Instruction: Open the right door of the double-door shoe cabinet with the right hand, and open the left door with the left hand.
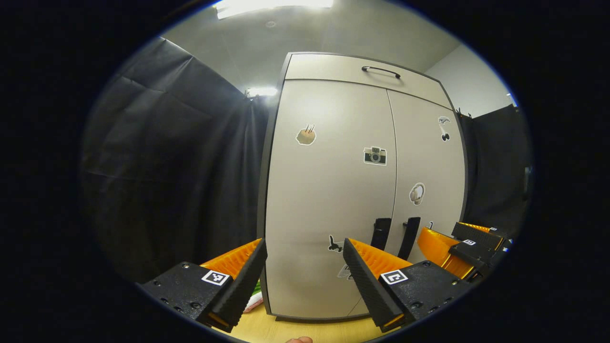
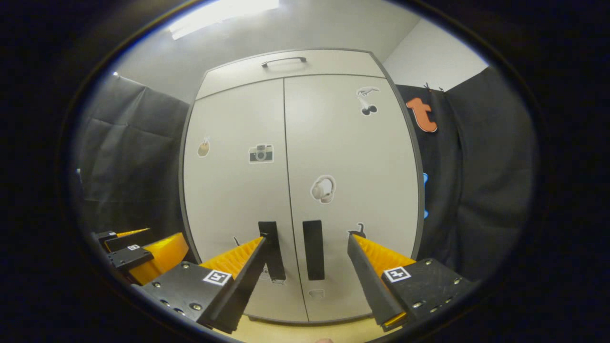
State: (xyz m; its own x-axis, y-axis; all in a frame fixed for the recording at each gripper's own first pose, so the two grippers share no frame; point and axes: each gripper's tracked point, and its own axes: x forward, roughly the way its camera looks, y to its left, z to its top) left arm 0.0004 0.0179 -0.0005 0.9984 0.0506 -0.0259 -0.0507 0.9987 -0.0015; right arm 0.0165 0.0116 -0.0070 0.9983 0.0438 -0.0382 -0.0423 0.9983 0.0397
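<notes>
Pale beige shoe cabinet (image 2: 333, 143) with dark grey edging, 2 black door handles (image 2: 313, 249), light wooden floor (image 2: 286, 331).

Shoe cabinet (image 2: 305, 190) upright, left door (image 2: 238, 190) beside right door (image 2: 352, 190), handles (image 2: 313, 248) flanking the seam

Pale grey double-door shoe cabinet (image 2: 305, 190) standing upright, left door (image 2: 238, 190) and right door (image 2: 352, 190) both closed, small stickers scattered on each, two dark vertical handles (image 2: 313, 250) side by side at the centre seam.
</notes>
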